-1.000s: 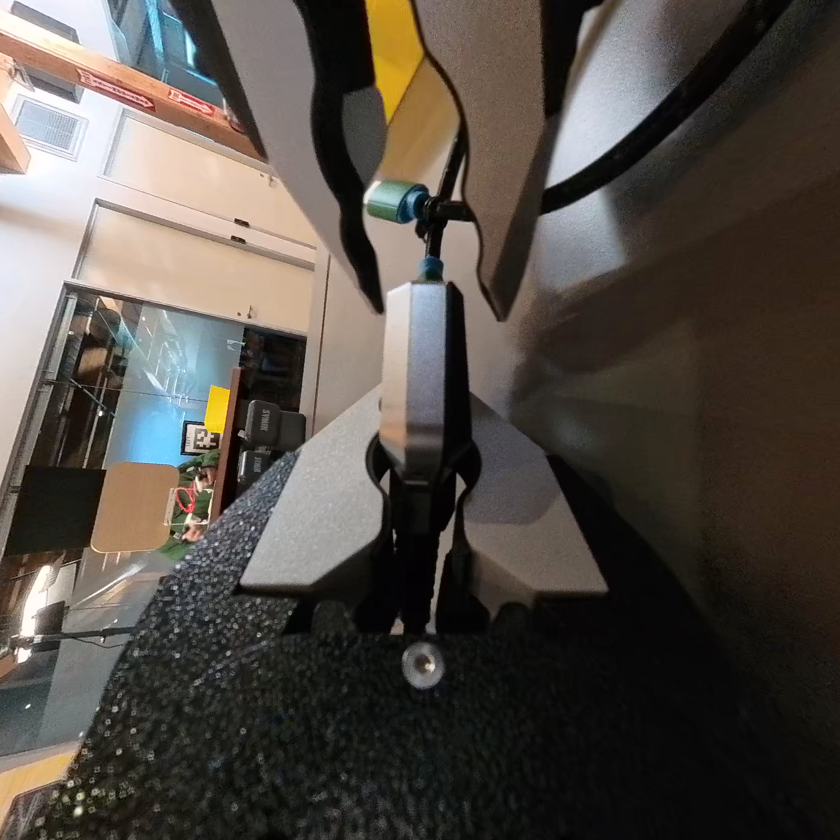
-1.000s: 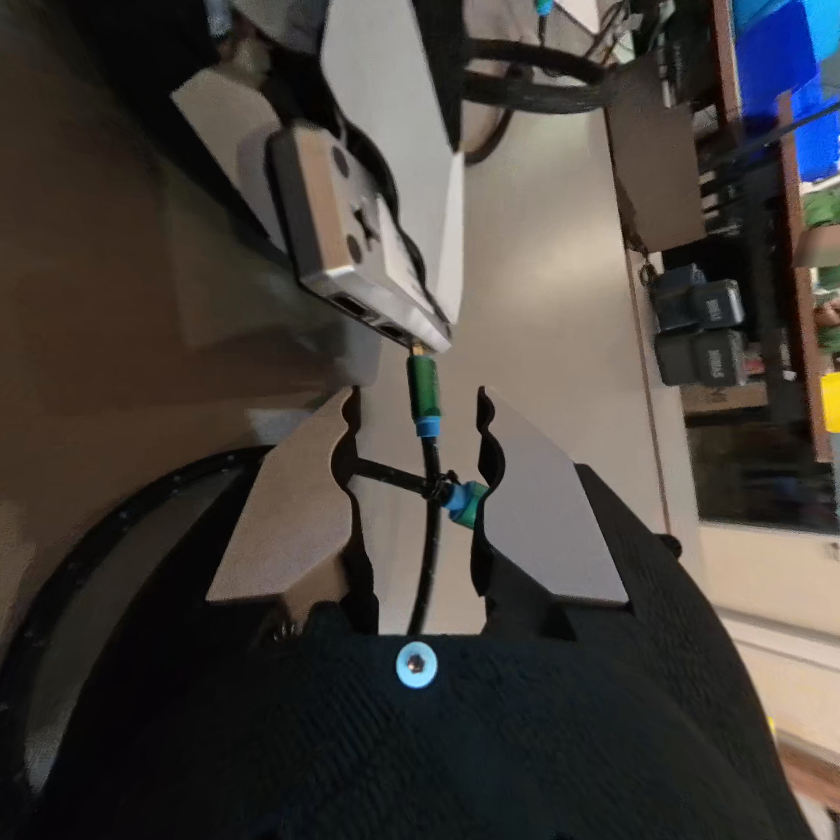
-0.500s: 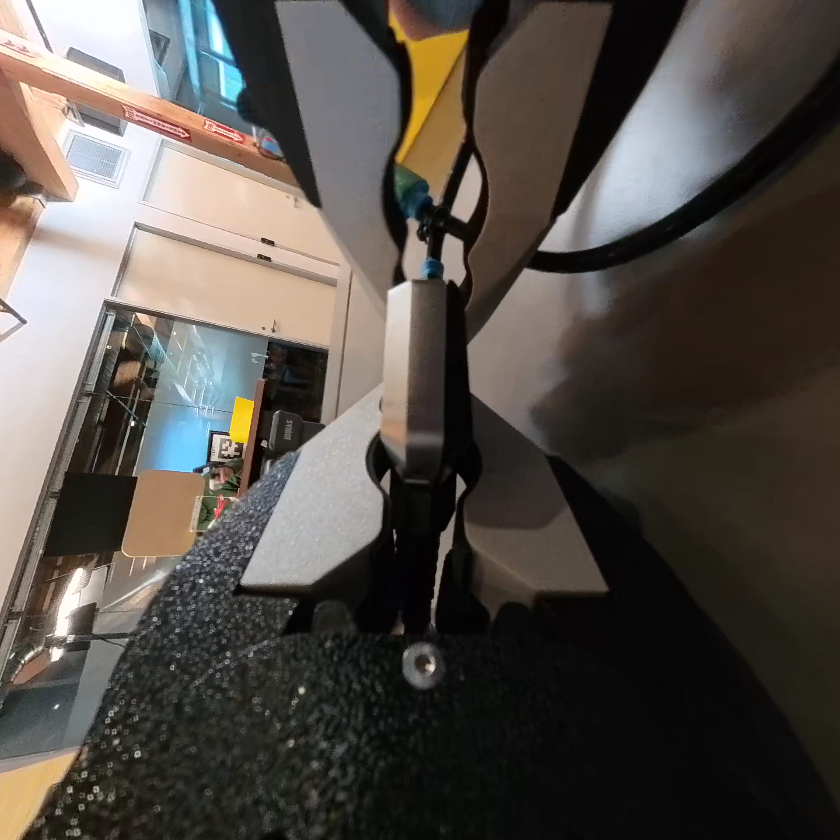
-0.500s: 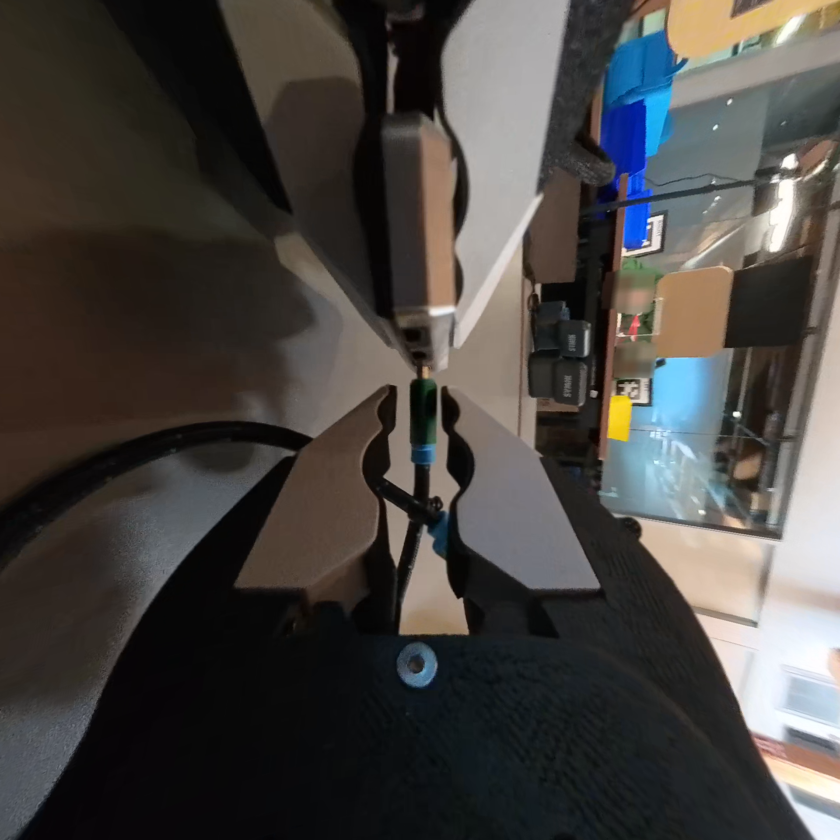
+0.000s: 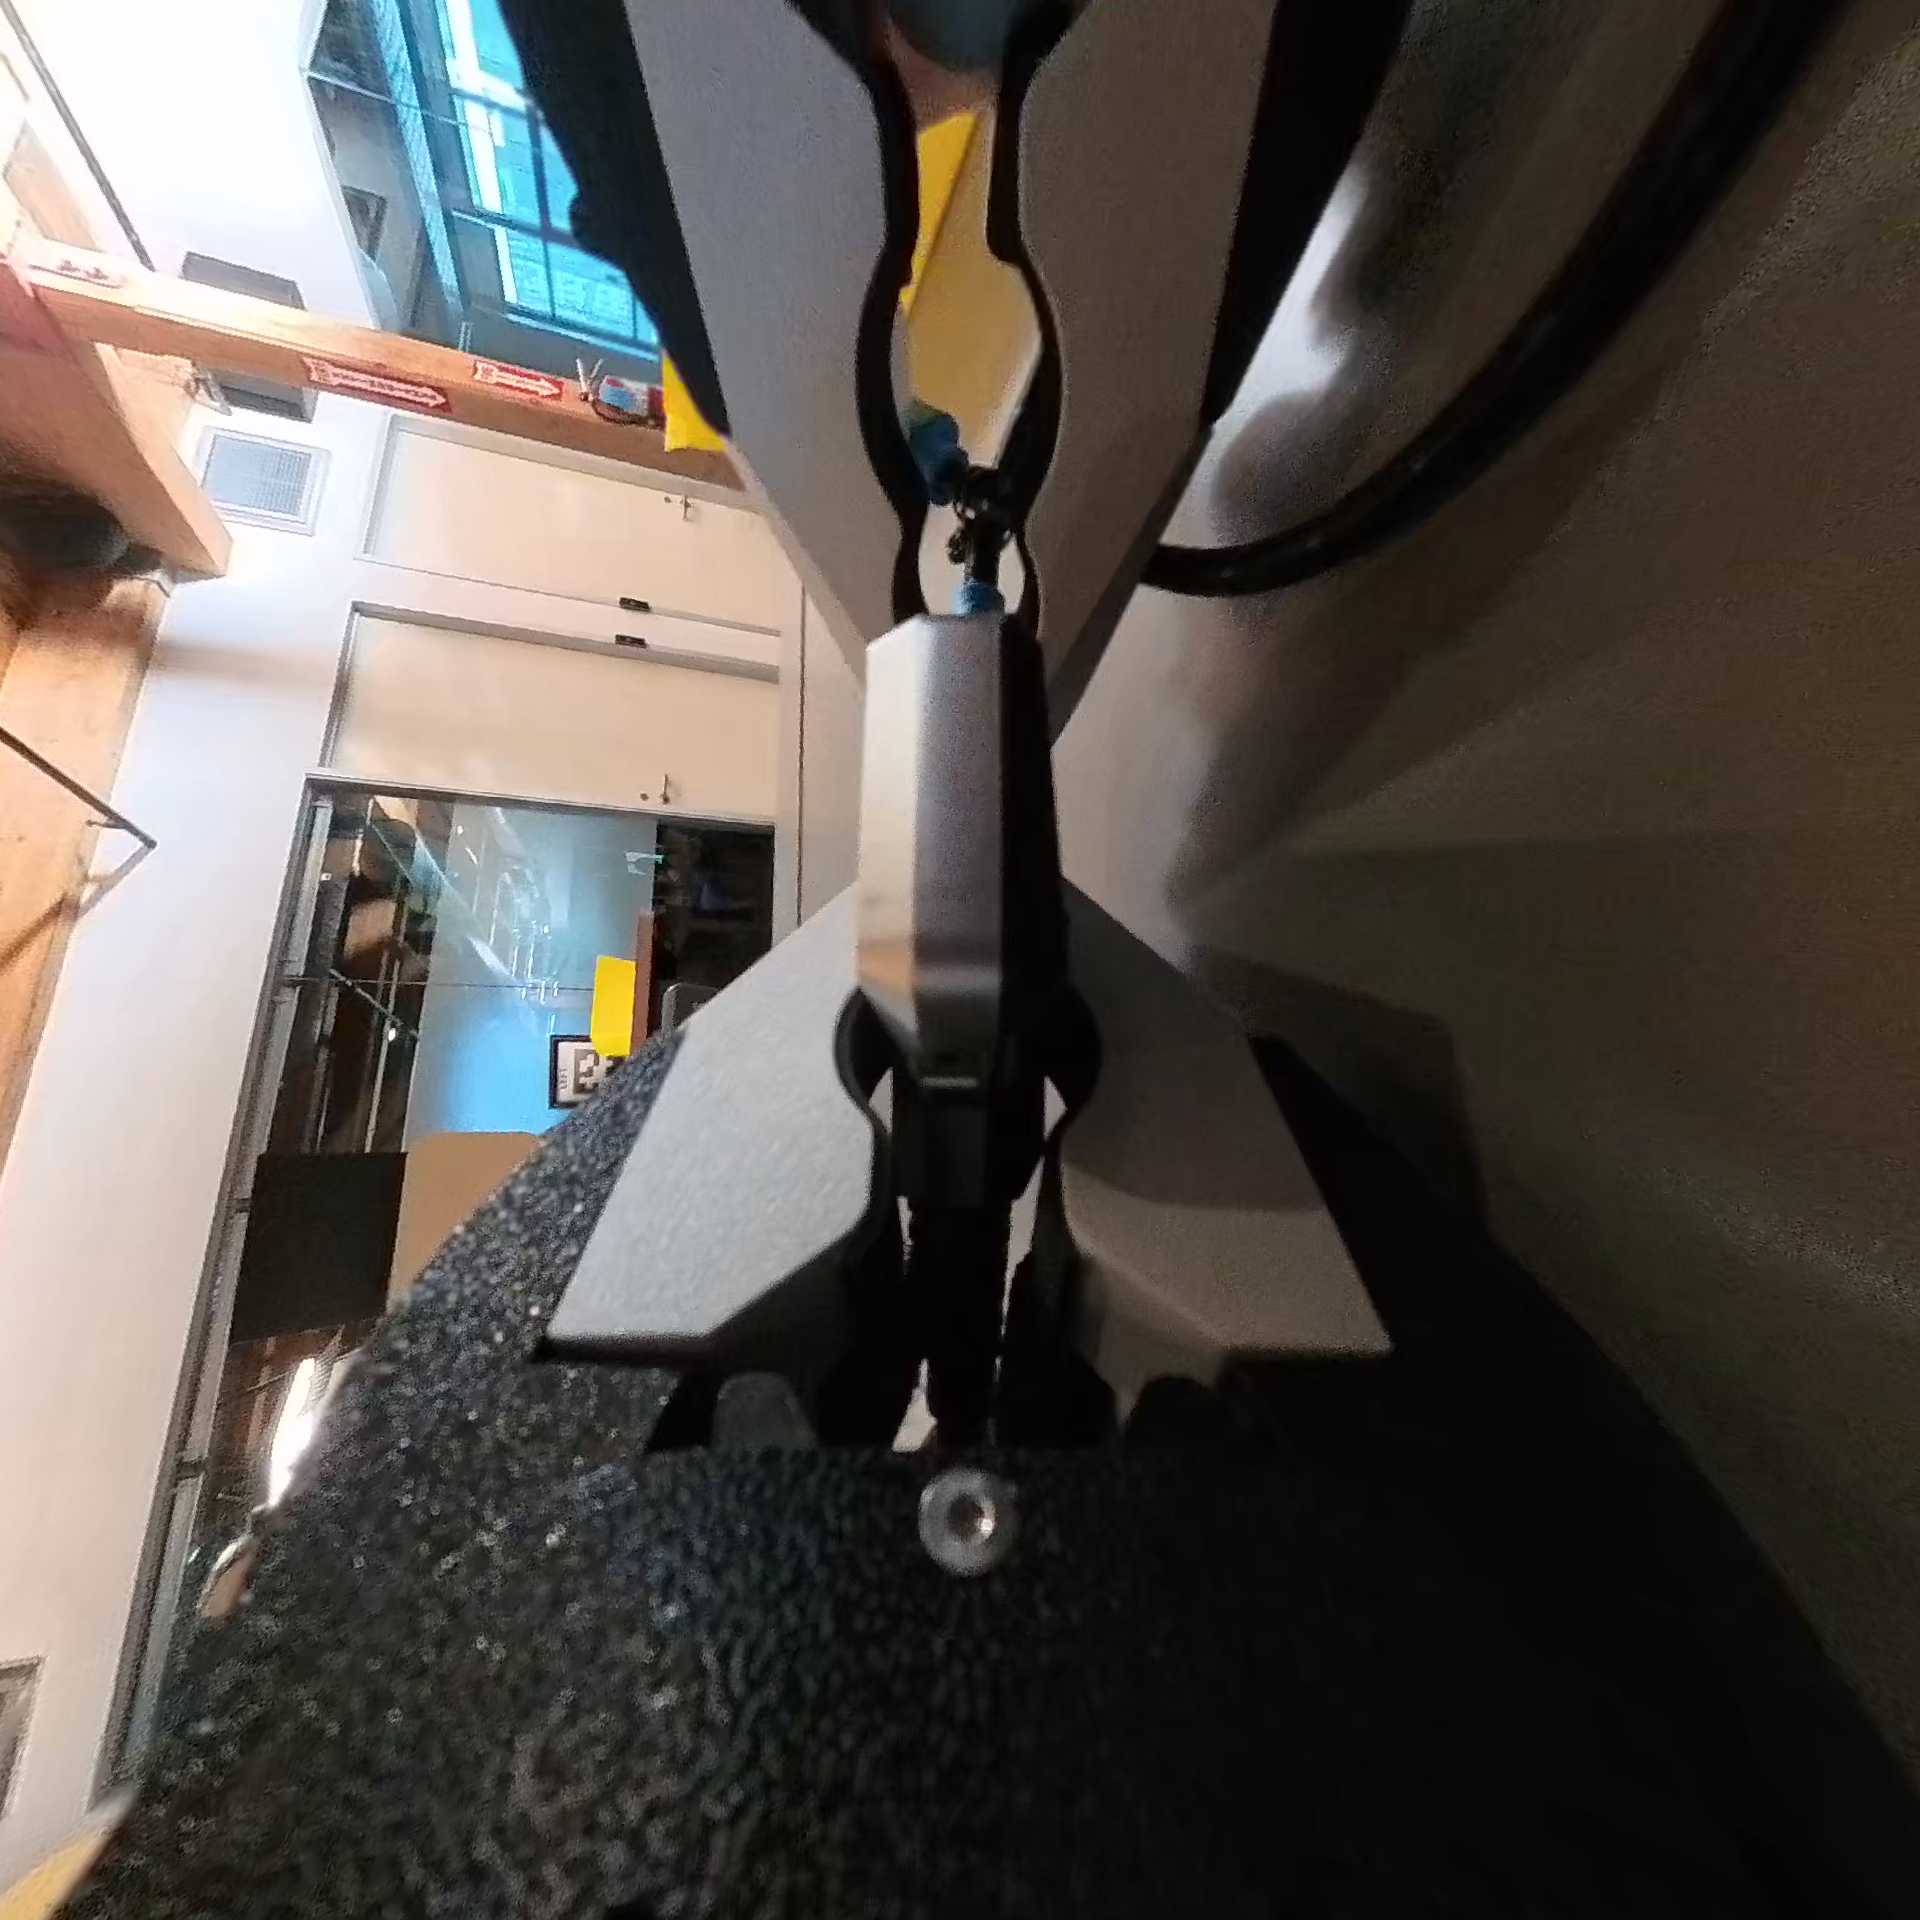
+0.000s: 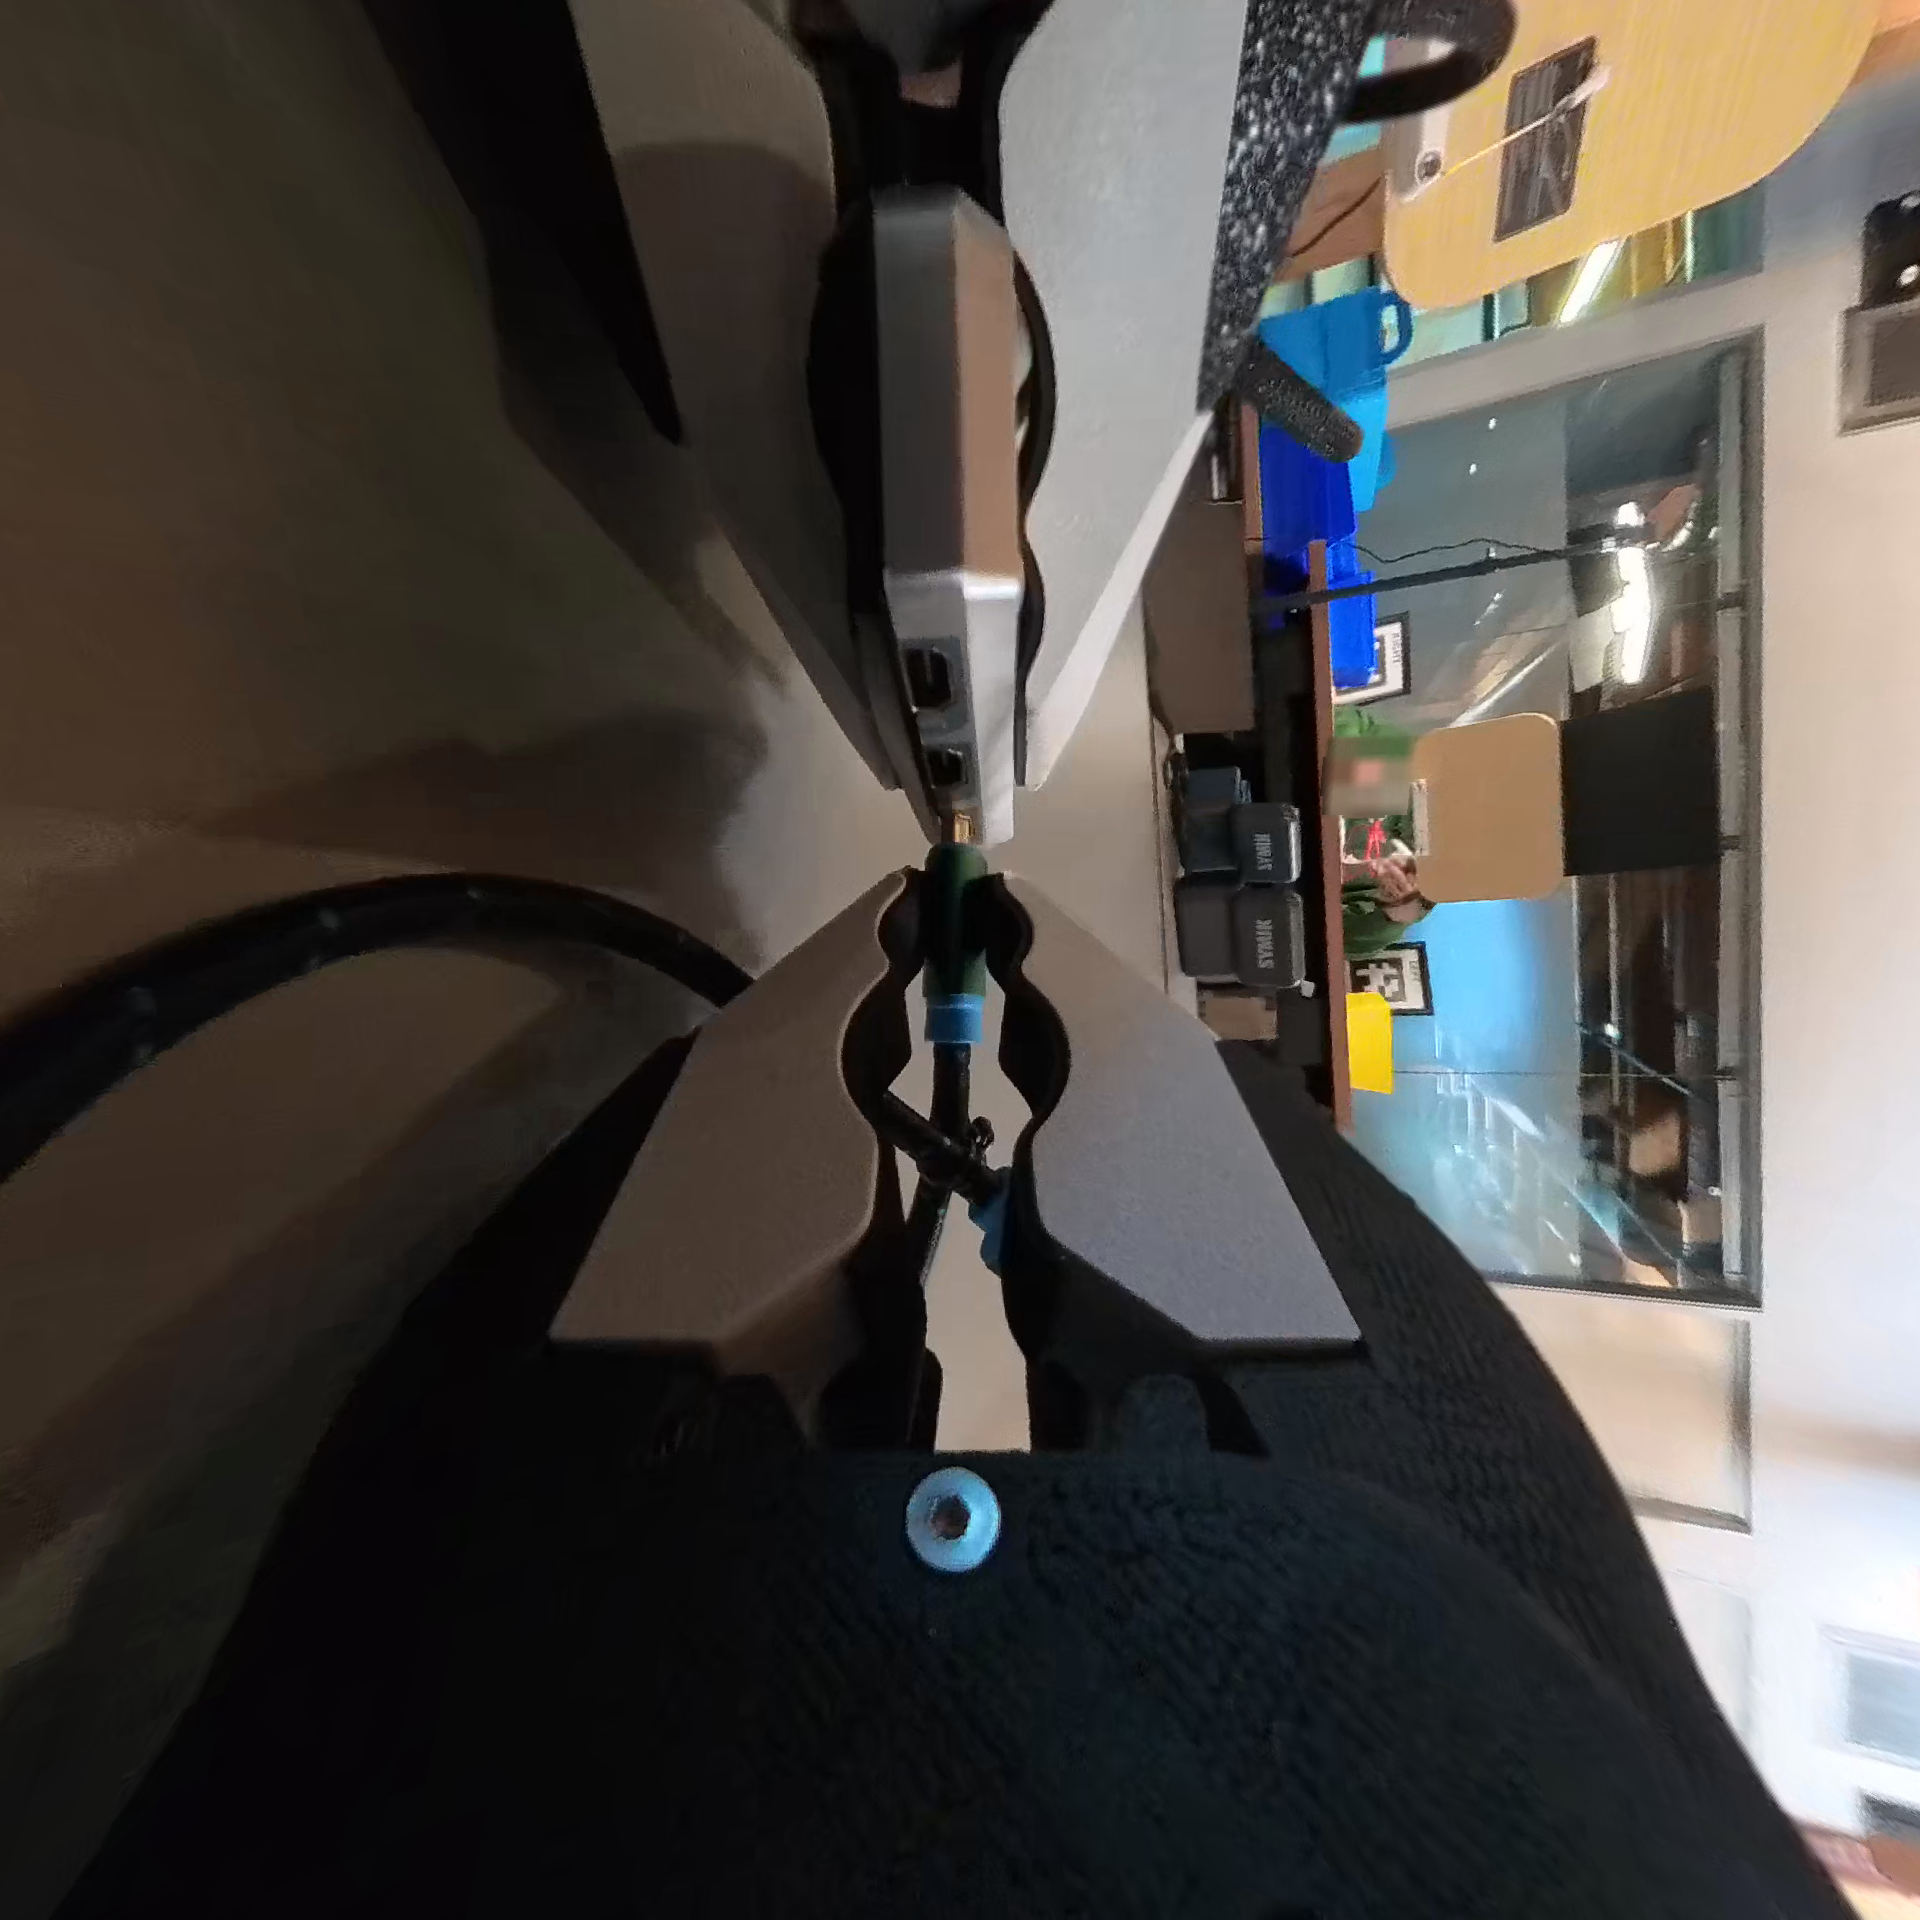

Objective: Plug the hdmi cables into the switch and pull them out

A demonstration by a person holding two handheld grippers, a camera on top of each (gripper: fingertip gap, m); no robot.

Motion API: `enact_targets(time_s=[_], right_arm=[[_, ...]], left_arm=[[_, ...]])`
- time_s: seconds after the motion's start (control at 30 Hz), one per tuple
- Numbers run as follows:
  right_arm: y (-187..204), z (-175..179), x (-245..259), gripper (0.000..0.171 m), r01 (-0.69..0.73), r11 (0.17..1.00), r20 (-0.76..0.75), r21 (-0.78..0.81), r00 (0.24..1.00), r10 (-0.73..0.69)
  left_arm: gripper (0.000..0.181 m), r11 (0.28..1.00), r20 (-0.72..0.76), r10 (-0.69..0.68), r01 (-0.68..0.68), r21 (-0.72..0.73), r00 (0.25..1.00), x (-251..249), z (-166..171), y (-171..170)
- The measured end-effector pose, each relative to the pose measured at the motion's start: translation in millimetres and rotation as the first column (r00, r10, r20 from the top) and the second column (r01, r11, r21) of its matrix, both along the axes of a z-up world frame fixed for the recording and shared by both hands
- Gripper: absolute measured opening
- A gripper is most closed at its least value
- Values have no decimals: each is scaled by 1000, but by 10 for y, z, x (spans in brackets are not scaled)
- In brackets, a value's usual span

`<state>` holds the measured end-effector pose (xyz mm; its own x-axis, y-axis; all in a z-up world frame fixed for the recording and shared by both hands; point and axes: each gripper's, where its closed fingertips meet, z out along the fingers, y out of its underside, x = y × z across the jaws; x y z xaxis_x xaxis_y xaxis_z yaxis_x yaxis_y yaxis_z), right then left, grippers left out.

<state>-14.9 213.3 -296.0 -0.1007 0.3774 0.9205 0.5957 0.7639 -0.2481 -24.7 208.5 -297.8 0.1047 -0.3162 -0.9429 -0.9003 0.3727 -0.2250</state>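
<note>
Left gripper [image 5: 961, 1049]: its jaws are clamping the silver switch [image 5: 935, 821] edge-on, with the near end of the box sitting in the round notch between the two grey fingers [image 5: 748, 1153].

Switch: it is pointing away from the left wrist camera toward the right gripper [image 6: 954, 914]. In the right wrist view the same box [image 6: 940, 436] is showing two dark ports [image 6: 932, 675] on its narrow end face.

Right gripper: its jaws are closing on the green plug [image 6: 954, 925] of an HDMI cable [image 6: 948, 1122], pinching the plug's body at the fingertips.

Plug: its gold tip [image 6: 961, 828] is touching the lower corner of the switch's port face; how far it is seated cannot be told. A blue collar [image 6: 954, 1023] is sitting behind the green body, inside the jaws.

Second connector: a blue-ended piece [image 6: 992, 1221] is lying farther back between the right fingers, tied to the cable.

Thick black cable [image 6: 343, 925]: it is curving across the tan surface [image 6: 312, 675] to the left of the right gripper.

Background: blue bins [image 6: 1325, 416] and a glass partition [image 6: 1600, 935] are standing beyond the surface.
</note>
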Motion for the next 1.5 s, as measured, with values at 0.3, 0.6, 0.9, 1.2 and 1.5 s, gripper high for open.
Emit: enact_targets(time_s=[0.3, 0.6, 0.9, 1.2, 1.5], right_arm=[[-39, -36, 49, 11, -57, 998, -41, -8, 998, 56], [-37, -38, 71, 12, -72, 997, -59, -22, 996, 71], [-40, -44, 82, 12, -89, 995, -67, -54, 994, 85], [20, 556, 84, 33, -172, 979, -445, -106, 889, 108], [44, 1359, 541, 42, -132, 991, -787, 27, 608, 102]], left_arm=[[20, 1000, 1, -12, 12, -19, 1000, 19, -40, -26], [20, 999, 13, -14, 14, -29, 1000, 11, -43, -26], [20, 998, 37, -15, 18, -66, 999, -8, -59, -24], [21, 973, 253, 228, -213, -87, 940, -516, 201, 326], [22, 967, 516, 249, -243, -81, 819, -807, 586, 409]])
